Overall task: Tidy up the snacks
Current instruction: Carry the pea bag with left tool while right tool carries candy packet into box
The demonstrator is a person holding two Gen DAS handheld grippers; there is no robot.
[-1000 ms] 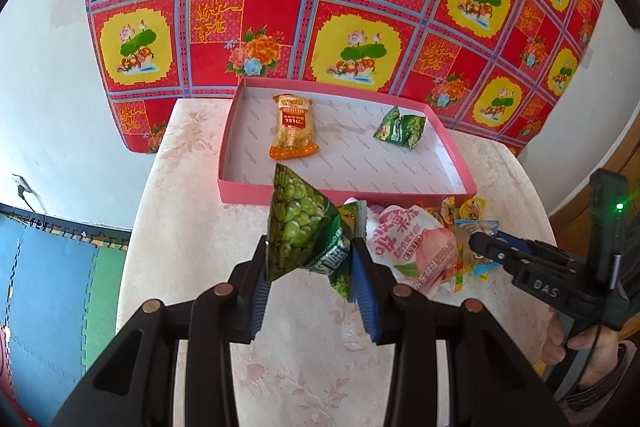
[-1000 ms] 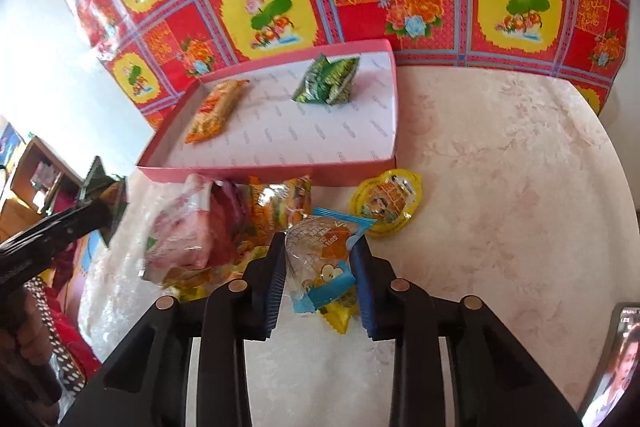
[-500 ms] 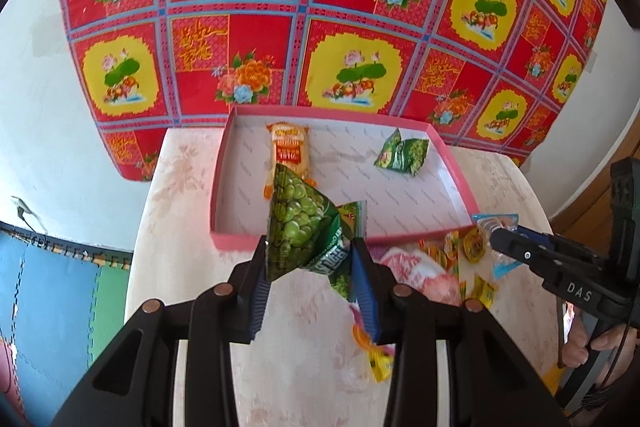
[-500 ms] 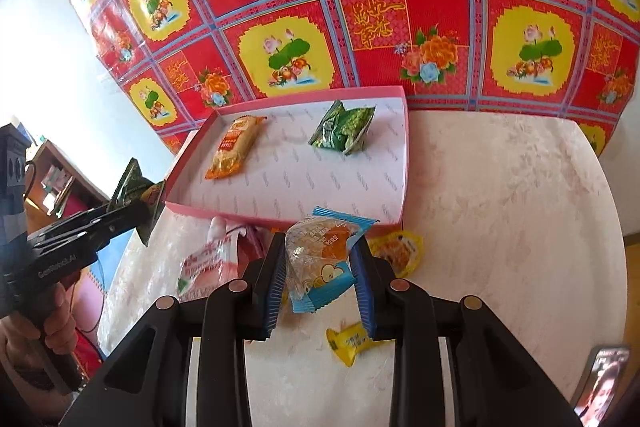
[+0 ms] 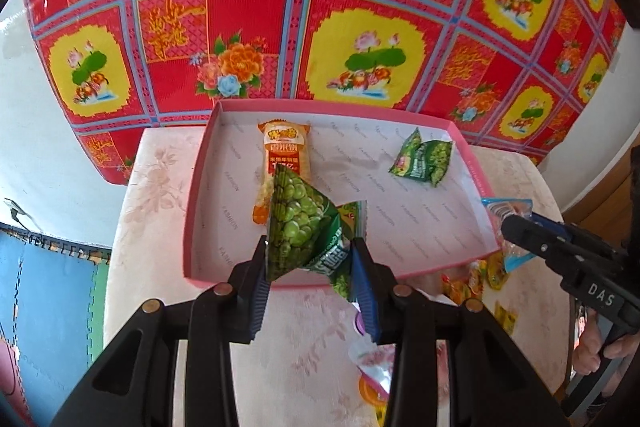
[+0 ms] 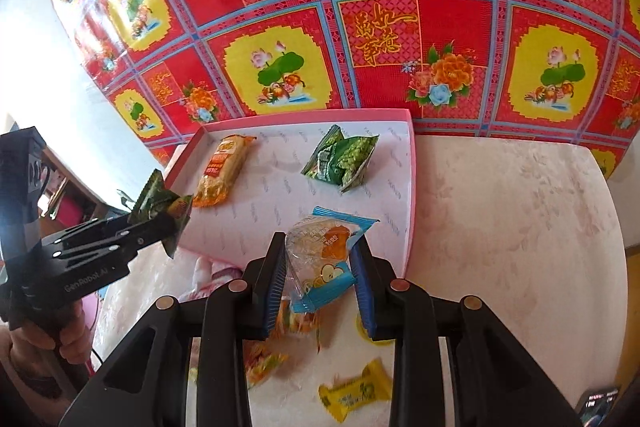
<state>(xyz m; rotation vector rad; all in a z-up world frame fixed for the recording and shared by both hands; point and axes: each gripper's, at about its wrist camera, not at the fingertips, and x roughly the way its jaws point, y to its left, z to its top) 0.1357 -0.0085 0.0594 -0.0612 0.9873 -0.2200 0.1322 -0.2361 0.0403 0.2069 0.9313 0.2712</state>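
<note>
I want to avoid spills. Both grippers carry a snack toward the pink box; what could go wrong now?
1. The left gripper pinches the pea bag only at its lower end; it may swing or slip out.
2. The right gripper holds the blue packet close to the box wall, so the packet could catch there.

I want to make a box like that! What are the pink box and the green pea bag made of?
The pink box looks like cardboard: thin stiff walls, matte, with printed paper lining. The green pea bag looks like shiny plastic film: it is glossy, with crinkled sealed edges.
</note>
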